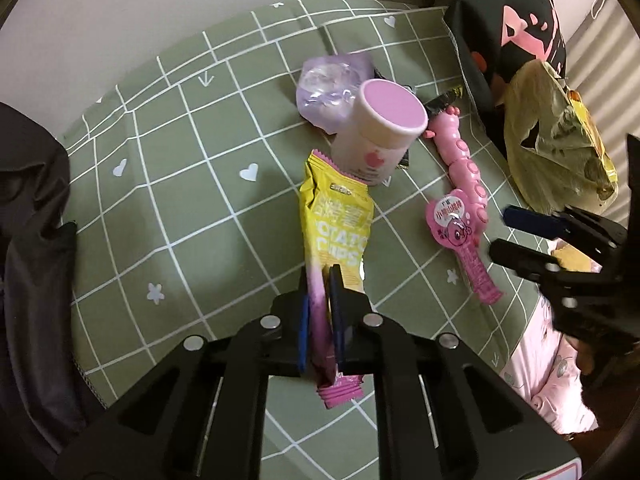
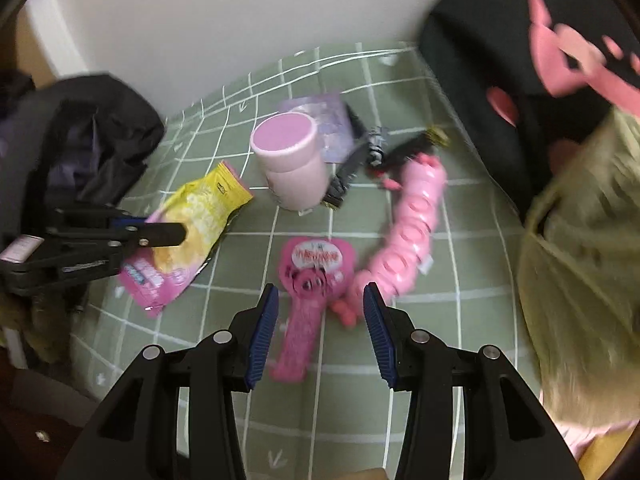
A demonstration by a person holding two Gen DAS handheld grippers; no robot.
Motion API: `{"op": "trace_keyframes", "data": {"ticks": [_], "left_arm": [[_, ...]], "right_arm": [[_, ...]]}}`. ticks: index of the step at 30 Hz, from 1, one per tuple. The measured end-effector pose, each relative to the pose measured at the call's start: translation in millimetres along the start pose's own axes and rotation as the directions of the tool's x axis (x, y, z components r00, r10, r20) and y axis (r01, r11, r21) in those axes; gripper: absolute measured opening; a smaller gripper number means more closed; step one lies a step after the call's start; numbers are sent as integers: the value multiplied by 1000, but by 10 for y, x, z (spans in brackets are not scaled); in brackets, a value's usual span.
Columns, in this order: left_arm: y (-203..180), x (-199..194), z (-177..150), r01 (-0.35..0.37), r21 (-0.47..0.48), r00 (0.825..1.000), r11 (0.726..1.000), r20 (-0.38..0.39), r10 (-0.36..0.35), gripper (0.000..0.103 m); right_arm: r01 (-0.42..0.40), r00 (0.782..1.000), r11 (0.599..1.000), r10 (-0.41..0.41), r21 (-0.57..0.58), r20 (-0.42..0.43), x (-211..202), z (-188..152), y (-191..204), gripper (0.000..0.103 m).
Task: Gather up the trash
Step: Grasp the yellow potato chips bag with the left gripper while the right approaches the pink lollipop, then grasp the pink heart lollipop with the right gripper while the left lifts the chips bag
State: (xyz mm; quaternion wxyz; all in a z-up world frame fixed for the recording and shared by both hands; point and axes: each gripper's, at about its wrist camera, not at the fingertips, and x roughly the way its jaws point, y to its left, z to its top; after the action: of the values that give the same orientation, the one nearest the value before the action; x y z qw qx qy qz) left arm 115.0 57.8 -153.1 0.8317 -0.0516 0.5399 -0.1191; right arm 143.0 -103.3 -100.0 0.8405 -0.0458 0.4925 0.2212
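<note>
Yellow and pink, the crinkled potato chip bag is pinched at its pink end by the left gripper, its far end by the pink-lidded tub on the green checked sheet. The right gripper gapes wide over a pink candy wrapper.

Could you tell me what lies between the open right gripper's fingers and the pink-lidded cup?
In the right wrist view, the flat pink heart-headed wrapper lies between the right gripper and the cup, on green checked bedding.
</note>
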Motion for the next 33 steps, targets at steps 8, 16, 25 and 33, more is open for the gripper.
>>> {"op": "trace_keyframes", "data": {"ticks": [8, 16, 25, 33], "left_arm": [[65, -60, 6, -10, -6, 1000, 1000, 6, 10, 9], [172, -64, 30, 3, -39, 1000, 999, 6, -3, 9], [-43, -292, 206, 90, -6, 994, 996, 55, -90, 9], [-571, -701, 522, 128, 113, 978, 985, 148, -144, 9]], "right_arm": [[-12, 998, 999, 10, -52, -54, 458, 234, 22, 42], [-57, 994, 998, 53, -34, -100, 544, 91, 42, 35], [-106, 994, 992, 105, 62, 23, -116, 43, -217, 34], [-33, 982, 995, 14, 96, 190, -944, 159, -450, 34]]}}
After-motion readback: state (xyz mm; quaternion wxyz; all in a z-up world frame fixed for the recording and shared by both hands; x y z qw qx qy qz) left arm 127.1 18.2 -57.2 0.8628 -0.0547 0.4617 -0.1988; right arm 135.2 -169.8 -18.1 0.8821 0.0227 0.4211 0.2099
